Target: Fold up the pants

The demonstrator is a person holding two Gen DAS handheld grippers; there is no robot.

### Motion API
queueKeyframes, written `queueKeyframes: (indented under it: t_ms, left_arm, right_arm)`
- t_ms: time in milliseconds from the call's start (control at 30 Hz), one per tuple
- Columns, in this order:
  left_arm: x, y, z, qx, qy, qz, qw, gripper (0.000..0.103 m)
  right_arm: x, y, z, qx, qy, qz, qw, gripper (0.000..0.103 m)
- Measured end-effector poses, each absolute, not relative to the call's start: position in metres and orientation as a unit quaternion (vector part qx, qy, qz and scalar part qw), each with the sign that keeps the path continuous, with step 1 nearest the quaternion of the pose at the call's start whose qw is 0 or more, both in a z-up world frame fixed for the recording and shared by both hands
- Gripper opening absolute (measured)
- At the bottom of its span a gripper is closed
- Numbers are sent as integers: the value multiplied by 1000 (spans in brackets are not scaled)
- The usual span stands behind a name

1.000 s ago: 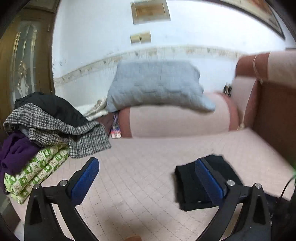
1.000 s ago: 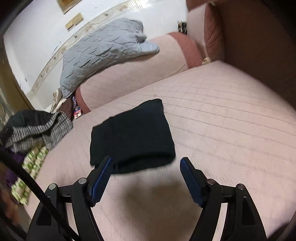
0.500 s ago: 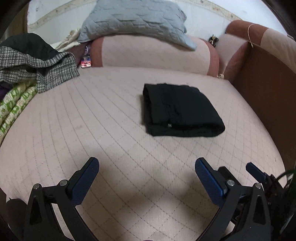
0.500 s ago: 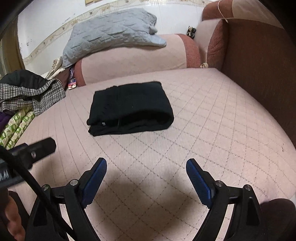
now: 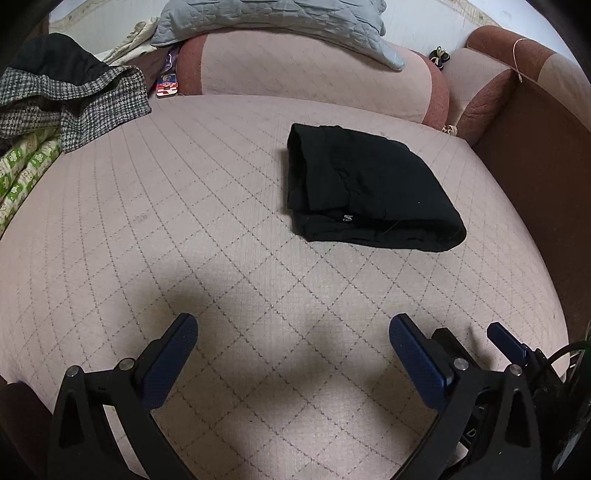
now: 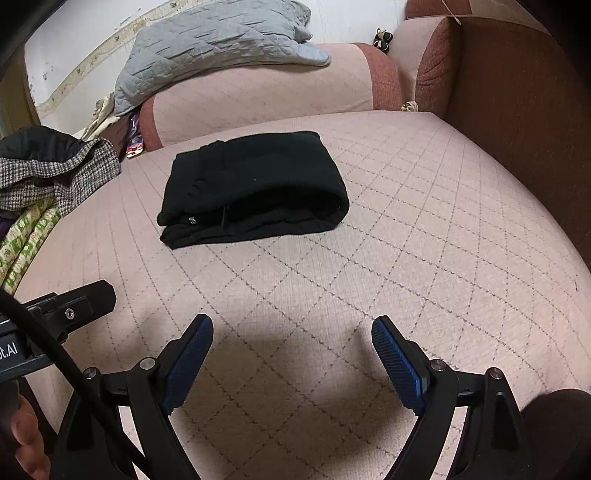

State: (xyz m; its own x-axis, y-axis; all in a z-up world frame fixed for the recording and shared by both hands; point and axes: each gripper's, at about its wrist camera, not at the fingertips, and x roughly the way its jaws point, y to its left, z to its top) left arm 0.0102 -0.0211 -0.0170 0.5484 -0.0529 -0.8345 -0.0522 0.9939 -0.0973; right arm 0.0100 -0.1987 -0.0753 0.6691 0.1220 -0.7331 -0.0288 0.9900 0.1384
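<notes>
The pants (image 5: 365,192) lie folded into a compact black rectangle on the quilted pink seat (image 5: 184,221) of the sofa, and everything else is placed here from them. In the left wrist view a small white tag shows on their near edge, where the folded layers stack up; their rounded fold faces the brown sofa arm (image 5: 535,166). Behind the pants runs the pink bolster (image 5: 314,74) with its reddish ends, and a grey quilted pillow (image 5: 277,18) rests on top of it. Far to the left of the pants sits a heap of clothes (image 5: 74,99): a houndstooth piece over a black one, with green-printed fabric below. A small colourful packet (image 5: 168,83) lies between that heap and the bolster. The left gripper (image 5: 291,358) hovers over bare seat well in front of the pants, its blue-padded fingers (image 5: 166,365) spread wide and holding nothing. The right gripper (image 6: 291,354) is likewise in front of the pants and apart from them, its fingers (image 6: 400,365) wide and empty. In the right wrist view the pants (image 6: 255,184) sit centred ahead of it, and part of the left gripper's black body juts in at the left edge. Neither gripper touches the pants.
</notes>
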Motion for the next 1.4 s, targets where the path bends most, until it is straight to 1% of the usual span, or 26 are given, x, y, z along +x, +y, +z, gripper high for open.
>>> queueKeyframes:
  t_ms: [1400]
  left_arm:
    - [22, -12, -43, -72, 513, 6, 855, 103]
  right_arm:
    - [15, -192, -92, 25, 415, 42, 909, 91]
